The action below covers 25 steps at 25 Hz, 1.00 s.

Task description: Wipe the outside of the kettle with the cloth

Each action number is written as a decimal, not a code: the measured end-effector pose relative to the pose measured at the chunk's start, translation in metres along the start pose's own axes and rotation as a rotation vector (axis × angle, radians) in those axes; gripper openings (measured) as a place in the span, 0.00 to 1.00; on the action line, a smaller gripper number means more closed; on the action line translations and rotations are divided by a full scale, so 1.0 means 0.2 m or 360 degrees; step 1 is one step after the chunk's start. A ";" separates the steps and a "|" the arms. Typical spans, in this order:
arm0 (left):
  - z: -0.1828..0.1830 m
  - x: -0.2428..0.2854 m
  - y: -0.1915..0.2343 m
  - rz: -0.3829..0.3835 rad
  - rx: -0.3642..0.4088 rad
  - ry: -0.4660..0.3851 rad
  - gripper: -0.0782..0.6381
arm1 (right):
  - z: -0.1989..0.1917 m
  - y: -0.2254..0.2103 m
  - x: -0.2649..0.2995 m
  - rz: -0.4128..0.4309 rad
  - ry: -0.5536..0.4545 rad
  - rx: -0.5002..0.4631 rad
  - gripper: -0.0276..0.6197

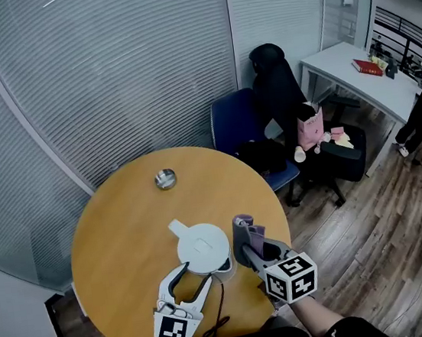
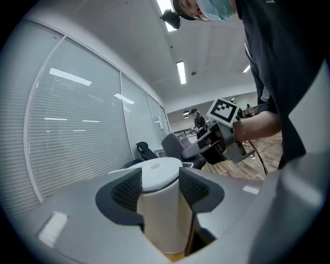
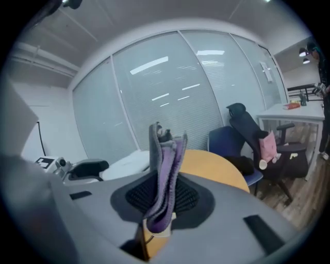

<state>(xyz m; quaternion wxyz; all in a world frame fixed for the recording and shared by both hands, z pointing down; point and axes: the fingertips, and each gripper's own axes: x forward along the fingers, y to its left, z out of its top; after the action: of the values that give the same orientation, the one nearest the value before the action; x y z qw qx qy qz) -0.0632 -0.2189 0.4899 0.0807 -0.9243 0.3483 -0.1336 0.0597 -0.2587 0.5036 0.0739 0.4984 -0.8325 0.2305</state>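
Your left claw point(image 2: 161, 188) clamps the smooth white cylindrical kettle point(image 1: 203, 248) on the round wood-tone counter point(image 1: 118, 222). Just right of the kettle, your right claw point(image 3: 162, 200) pinches a folded, fuzzy purple-grey cloth point(image 3: 164, 165). Beyond the kettle: small round steel dish point(image 1: 165, 179).

This is looking like an office. Glass partition walls point(image 1: 107, 85) with slatted blinds are enclosing a round wooden worktop point(image 1: 119, 230), a blue chair point(image 1: 232, 122) and a black swivel chair point(image 1: 272, 79) are standing by a white desk point(image 1: 352, 68), and strip lights point(image 2: 181, 72) are glowing overhead.
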 end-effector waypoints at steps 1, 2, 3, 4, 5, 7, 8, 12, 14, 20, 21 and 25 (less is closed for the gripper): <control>0.00 0.00 0.00 0.0006 -0.0003 -0.0002 0.40 | 0.03 0.02 -0.01 0.0034 -0.0006 -0.0027 0.17; 0.00 0.00 -0.01 0.0011 0.0003 -0.0006 0.40 | 0.05 0.04 -0.01 0.0064 0.0000 -0.0055 0.17; 0.00 0.00 -0.01 0.0019 0.0001 -0.0008 0.40 | 0.05 0.04 0.00 0.0089 0.0014 -0.0080 0.17; 0.00 0.00 -0.01 0.0034 -0.0021 -0.0007 0.41 | 0.05 0.04 0.01 0.0106 0.0034 -0.0099 0.17; 0.00 0.00 -0.01 0.0050 -0.0050 -0.0003 0.41 | 0.04 0.04 0.03 0.0118 0.0058 -0.0107 0.17; 0.00 0.00 0.00 0.0068 -0.0051 -0.0005 0.41 | -0.01 0.01 0.08 0.0131 0.0119 -0.0098 0.17; -0.01 0.01 0.00 0.0079 -0.0057 -0.0004 0.41 | -0.05 -0.01 0.11 0.0133 0.0157 -0.0091 0.17; -0.01 0.02 0.00 0.0129 -0.0115 0.0013 0.41 | -0.25 -0.12 0.24 0.0120 0.0340 -0.0056 0.17; 0.00 0.03 0.00 0.0145 -0.0121 0.0009 0.41 | -0.37 -0.17 0.30 0.0105 0.0446 -0.0039 0.17; 0.02 0.04 -0.01 0.0189 -0.0165 -0.0004 0.41 | -0.70 -0.28 0.43 0.0067 0.0744 -0.0012 0.17; 0.02 0.04 -0.01 0.0198 -0.0184 -0.0012 0.42 | -0.74 -0.29 0.44 0.0064 0.0779 -0.0008 0.17; 0.02 0.03 -0.01 0.0221 -0.0205 -0.0023 0.42 | -0.83 -0.32 0.47 0.0071 0.0876 -0.0023 0.17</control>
<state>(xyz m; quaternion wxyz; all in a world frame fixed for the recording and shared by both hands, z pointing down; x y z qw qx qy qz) -0.0560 -0.2223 0.4872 0.0327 -0.9022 0.4187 -0.0983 0.0506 -0.2836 0.7034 0.2958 0.3980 -0.7934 0.3529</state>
